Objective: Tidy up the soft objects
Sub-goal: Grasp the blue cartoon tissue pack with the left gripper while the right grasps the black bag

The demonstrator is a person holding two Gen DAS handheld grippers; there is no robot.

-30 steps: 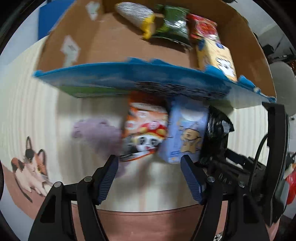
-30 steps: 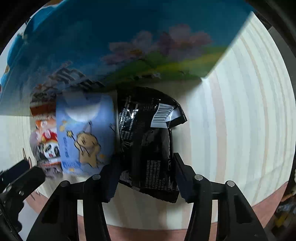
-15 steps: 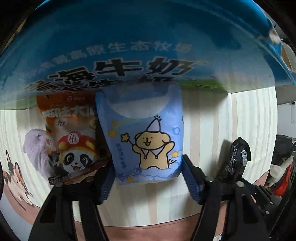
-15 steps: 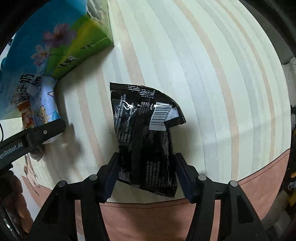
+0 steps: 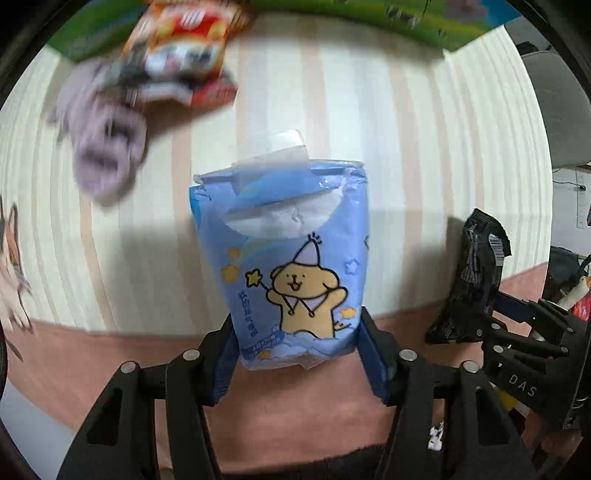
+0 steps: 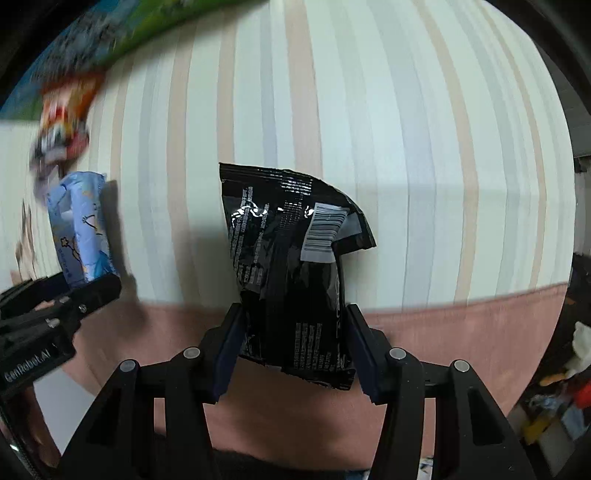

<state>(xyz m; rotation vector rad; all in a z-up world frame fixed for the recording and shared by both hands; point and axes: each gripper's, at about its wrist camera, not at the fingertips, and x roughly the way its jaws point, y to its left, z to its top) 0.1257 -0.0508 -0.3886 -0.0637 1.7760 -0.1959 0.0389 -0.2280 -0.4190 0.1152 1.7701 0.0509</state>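
My left gripper (image 5: 297,350) is shut on a blue tissue pack (image 5: 291,258) with a cartoon bear, held up above the striped cloth. It also shows at the left of the right wrist view (image 6: 83,236). My right gripper (image 6: 293,354) is shut on a black snack bag (image 6: 291,266), lifted off the cloth. That bag shows at the right of the left wrist view (image 5: 471,284). An orange panda snack bag (image 5: 184,51) and a purple soft item (image 5: 99,147) lie on the cloth near the box, blurred.
The blue and green side of a cardboard box (image 5: 424,22) runs along the far edge; it also shows in the right wrist view (image 6: 122,40). The striped tablecloth (image 6: 406,147) has a pink border (image 6: 461,325) at its near edge. Clutter (image 6: 554,406) sits at the far right.
Both grippers have pulled back from the box with their packs lifted. The tissue pack has left the panda bag and purple item, which now lie farther away near the box.
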